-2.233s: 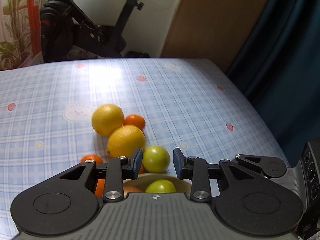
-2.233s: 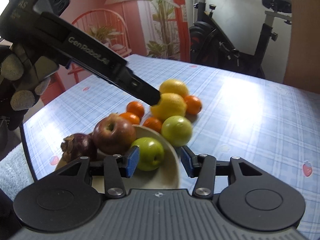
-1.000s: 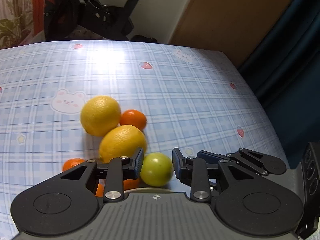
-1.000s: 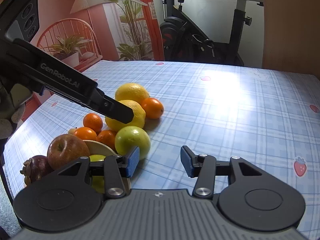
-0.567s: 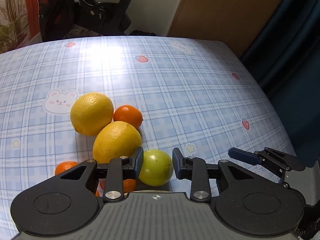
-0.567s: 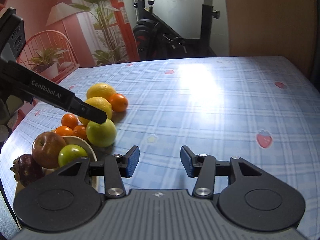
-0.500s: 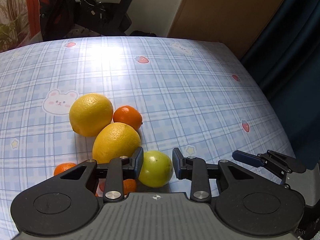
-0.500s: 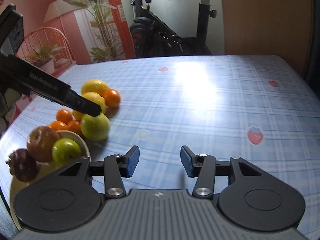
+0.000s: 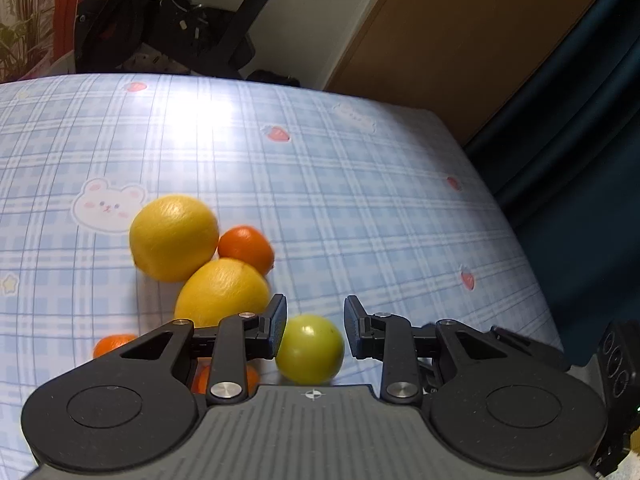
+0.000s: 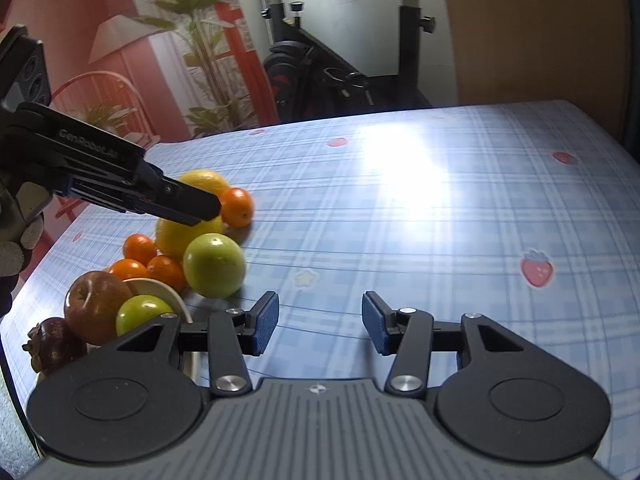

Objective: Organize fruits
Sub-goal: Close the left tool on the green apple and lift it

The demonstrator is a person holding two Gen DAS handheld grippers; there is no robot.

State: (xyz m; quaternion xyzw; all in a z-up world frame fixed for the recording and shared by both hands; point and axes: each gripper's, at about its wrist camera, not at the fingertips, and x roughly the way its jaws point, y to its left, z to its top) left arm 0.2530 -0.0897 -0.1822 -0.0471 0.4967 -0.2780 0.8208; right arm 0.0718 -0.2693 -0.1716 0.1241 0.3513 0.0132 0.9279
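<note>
While my left tongs (image 9: 314, 326) hang above the round green apple (image 9: 310, 354) on the blue checked tablecloth (image 9: 360, 208), their jaws look slightly apart and hold nothing, I think. My right tongs (image 10: 320, 324) are open, empty and farther from it.

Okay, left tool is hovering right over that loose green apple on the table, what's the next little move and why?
Probably lower the left tool around the green apple before closing. The apple sits on the tablecloth between the two pads, but the right wrist view shows the tool's tip above it, near the lemon, so closing now would likely miss. The right tool is open and clear.
</note>
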